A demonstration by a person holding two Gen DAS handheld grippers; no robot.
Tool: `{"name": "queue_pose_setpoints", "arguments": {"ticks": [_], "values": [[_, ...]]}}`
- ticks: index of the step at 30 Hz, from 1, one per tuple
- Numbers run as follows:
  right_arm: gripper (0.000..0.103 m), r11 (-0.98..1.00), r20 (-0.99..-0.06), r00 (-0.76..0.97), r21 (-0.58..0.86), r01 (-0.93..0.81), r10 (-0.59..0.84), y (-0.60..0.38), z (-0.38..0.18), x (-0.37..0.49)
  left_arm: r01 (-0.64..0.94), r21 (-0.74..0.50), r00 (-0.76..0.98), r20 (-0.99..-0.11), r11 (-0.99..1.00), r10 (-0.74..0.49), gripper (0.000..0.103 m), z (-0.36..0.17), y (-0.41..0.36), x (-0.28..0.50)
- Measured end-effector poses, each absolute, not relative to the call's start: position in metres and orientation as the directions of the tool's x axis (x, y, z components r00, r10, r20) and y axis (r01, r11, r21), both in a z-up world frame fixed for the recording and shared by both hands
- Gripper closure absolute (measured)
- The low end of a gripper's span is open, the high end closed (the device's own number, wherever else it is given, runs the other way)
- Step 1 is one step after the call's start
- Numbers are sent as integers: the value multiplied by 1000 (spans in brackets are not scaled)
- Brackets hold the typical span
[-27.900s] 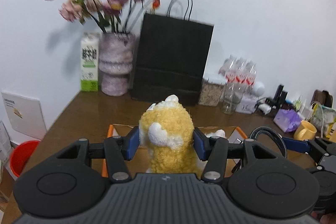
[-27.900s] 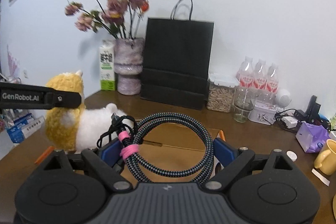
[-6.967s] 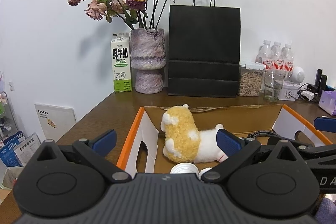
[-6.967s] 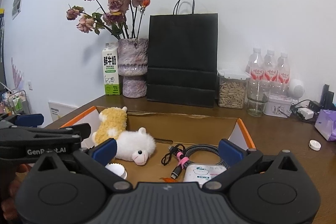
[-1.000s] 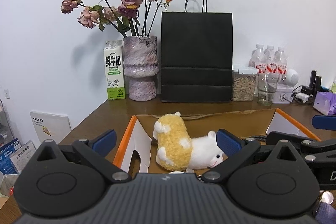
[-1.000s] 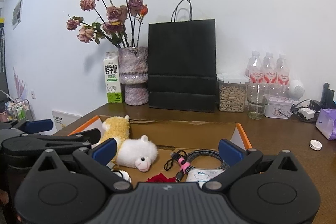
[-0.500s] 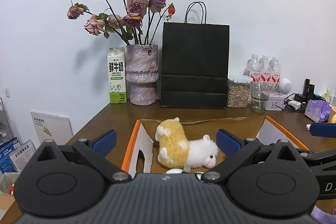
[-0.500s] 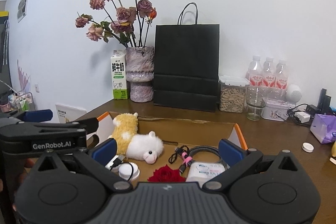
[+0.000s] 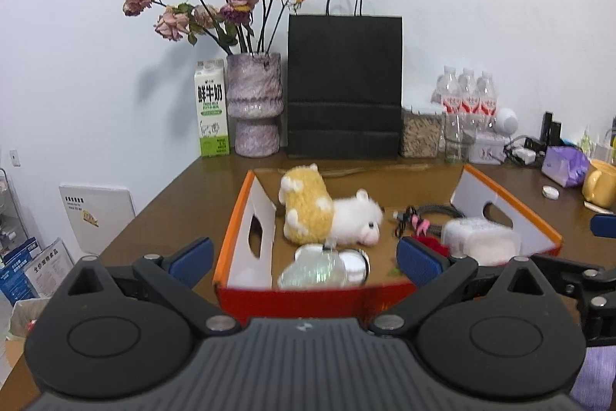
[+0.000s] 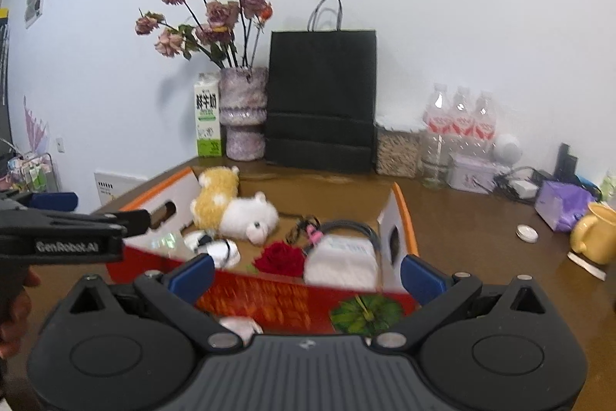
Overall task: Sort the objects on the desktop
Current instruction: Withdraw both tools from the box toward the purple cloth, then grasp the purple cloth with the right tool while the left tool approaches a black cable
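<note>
Left wrist view showed the left gripper (image 9: pixel 304 253) spread wide with nothing between its blue pads, hanging just short of the near red wall of the cardboard box (image 9: pixel 308 297). Straight ahead of it, inside the box, the yellow-and-white plush alpaca (image 9: pixel 327 214) lay on its side toward the far wall, and nearer the fingers sat a clear plastic bottle (image 9: pixel 313 272) with a white cap, close behind the near wall. Ahead and to the right of that gripper lay a coiled cable with a pink tie (image 9: pixel 421 218) and a white tissue pack (image 9: pixel 479 241). In the right wrist view the right gripper (image 10: pixel 306 272) was likewise fully parted and empty, poised over the near box wall (image 10: pixel 261 299). Just beyond its fingers lay a red rose (image 10: pixel 281 259) and the tissue pack (image 10: pixel 340 262), the alpaca (image 10: pixel 235 207) farther ahead and left. The left gripper (image 10: pixel 65 230) reached in from that side beside the box's left wall. Outside the box, ahead and to the right, a white bottle cap (image 10: pixel 527 233), a purple packet (image 10: pixel 564 205) and a yellow mug (image 10: pixel 595 237) rested on the brown desk (image 10: pixel 481 237).
</note>
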State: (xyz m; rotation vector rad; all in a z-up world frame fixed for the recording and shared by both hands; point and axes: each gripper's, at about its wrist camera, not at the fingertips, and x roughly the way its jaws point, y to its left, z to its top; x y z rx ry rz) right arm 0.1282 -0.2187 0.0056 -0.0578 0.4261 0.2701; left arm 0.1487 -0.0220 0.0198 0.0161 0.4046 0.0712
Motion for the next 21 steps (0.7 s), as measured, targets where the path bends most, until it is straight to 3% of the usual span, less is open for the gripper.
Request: {"name": "queue_pose_setpoints", "arguments": {"ticks": [11, 21], "values": [[0, 974, -541, 821, -12, -225, 183, -258, -41, 109, -80, 49, 877, -472, 996, 93, 0, -6, -18, 128], [0, 964, -631, 746, 8, -267, 212, -256, -71, 121, -89, 56, 843, -528, 994, 105, 0, -24, -13, 124]]}}
